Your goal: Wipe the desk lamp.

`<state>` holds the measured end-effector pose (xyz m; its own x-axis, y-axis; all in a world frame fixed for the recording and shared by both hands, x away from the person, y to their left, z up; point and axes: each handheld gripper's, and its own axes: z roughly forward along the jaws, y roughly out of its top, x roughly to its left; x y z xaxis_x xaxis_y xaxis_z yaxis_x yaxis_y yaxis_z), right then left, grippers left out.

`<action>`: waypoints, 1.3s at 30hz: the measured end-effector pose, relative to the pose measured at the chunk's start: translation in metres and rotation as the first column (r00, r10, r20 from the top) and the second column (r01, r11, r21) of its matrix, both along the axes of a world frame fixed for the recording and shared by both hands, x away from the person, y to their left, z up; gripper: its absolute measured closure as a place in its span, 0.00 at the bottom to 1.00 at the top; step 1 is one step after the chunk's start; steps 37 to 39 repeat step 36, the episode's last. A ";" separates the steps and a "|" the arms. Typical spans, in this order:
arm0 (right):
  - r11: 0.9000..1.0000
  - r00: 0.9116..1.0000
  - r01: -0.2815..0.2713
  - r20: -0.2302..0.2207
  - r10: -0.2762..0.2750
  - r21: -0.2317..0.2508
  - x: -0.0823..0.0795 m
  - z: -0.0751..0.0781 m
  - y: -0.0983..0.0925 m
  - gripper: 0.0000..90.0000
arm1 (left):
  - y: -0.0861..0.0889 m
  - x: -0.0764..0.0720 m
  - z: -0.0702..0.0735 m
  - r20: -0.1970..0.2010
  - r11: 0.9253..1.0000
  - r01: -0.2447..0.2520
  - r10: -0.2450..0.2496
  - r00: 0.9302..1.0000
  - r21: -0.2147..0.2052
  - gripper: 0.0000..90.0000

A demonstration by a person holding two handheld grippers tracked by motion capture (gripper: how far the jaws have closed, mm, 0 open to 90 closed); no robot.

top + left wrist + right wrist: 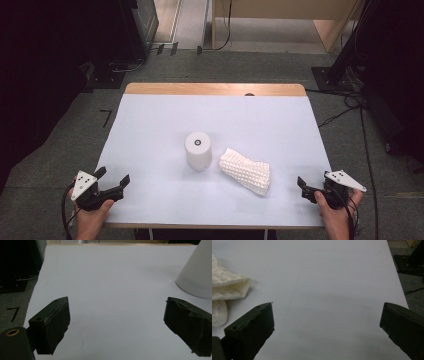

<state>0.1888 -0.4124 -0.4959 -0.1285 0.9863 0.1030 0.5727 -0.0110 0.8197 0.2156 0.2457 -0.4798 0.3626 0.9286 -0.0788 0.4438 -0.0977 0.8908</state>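
A white upright cylinder (198, 151) with a small dark hole in its top stands at the middle of the table. Just to its right lies a folded white knitted cloth (246, 171). My left gripper (113, 176) rests at the near left corner, open and holding nothing; in the left gripper view (117, 300) the cylinder (197, 272) stands ahead to the right. My right gripper (314, 179) sits at the near right corner, also open and holding nothing; its own view (327, 306) has the cloth (224, 285) off to the left.
A white sheet (165, 120) covers the wooden table, leaving a bare wood strip (215, 89) along the far edge. Grey carpet, cables (345, 112) and dark equipment stands surround the table.
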 end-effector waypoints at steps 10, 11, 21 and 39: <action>1.000 0.999 0.016 -0.031 -0.016 -0.007 0.004 -0.005 0.000 0.00 | -0.007 0.006 -0.005 -0.064 0.999 0.030 -0.027 0.998 0.044 0.08; 1.000 0.999 0.014 -0.033 -0.014 -0.008 0.005 -0.005 0.001 0.00 | -0.006 0.007 -0.005 -0.068 0.999 0.027 -0.025 0.997 0.038 0.08; 1.000 0.999 0.014 -0.039 -0.014 -0.008 0.005 -0.006 0.000 0.00 | -0.006 0.007 -0.005 -0.075 0.999 0.029 -0.026 0.997 0.037 0.08; 1.000 0.999 0.020 -0.041 -0.020 0.003 0.005 -0.006 -0.001 0.00 | -0.006 0.009 -0.006 -0.089 0.999 0.030 -0.027 0.996 0.031 0.08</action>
